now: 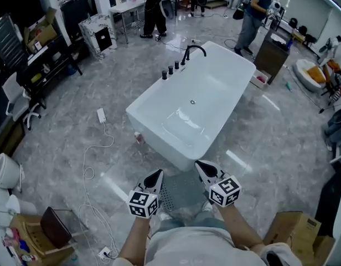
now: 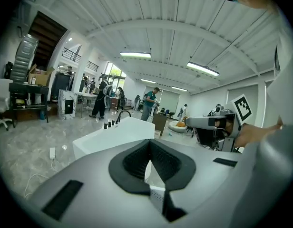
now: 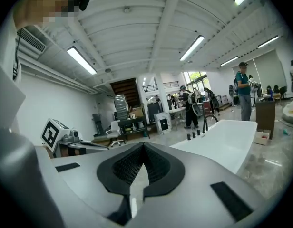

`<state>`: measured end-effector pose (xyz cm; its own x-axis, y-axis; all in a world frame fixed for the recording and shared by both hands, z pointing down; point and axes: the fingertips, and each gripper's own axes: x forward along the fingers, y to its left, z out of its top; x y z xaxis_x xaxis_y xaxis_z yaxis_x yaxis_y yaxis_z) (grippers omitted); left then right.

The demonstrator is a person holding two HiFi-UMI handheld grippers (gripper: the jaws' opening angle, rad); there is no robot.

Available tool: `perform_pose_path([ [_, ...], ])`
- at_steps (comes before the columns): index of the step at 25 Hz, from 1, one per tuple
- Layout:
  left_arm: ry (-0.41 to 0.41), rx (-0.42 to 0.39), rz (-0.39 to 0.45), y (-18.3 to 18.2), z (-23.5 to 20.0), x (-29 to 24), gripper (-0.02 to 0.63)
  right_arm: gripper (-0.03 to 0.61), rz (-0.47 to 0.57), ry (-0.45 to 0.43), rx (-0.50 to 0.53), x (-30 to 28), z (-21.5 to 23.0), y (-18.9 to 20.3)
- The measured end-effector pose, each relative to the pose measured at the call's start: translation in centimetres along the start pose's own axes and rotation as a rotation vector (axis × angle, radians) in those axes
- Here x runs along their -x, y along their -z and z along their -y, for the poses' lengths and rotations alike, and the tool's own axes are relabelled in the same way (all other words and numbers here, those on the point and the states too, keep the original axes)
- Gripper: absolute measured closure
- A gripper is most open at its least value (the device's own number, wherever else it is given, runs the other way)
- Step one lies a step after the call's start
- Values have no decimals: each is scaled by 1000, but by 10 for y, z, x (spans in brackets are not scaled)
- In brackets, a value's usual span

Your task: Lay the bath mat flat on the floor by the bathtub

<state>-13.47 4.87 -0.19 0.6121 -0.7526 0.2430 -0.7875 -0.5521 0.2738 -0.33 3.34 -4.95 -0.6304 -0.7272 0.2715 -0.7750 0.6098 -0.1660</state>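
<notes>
Both the left tongs (image 1: 155,176) and right tongs (image 1: 203,167) are clamping shut on the bath mat (image 1: 179,193), which is hanging limp at the bathtub's (image 1: 158,142) 6 o'clock. It is looking soft and light, best held by its corners.

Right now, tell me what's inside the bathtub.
From the head view the bathtub holds only its drain; in the left gripper view its wall hides the inside.

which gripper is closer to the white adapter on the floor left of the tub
Left. The left gripper is below and right of the white adapter; the right gripper is farther right, beyond the bath mat they hold.
</notes>
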Motion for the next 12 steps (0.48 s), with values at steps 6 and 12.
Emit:
perform_pose_path([
  [6, 0, -17, 104, -59, 28, 15, 597, 552, 40, -49, 53, 35, -18, -43],
  [12, -44, -74, 151, -88, 42, 17, 597, 552, 64, -90, 81, 51, -18, -67],
])
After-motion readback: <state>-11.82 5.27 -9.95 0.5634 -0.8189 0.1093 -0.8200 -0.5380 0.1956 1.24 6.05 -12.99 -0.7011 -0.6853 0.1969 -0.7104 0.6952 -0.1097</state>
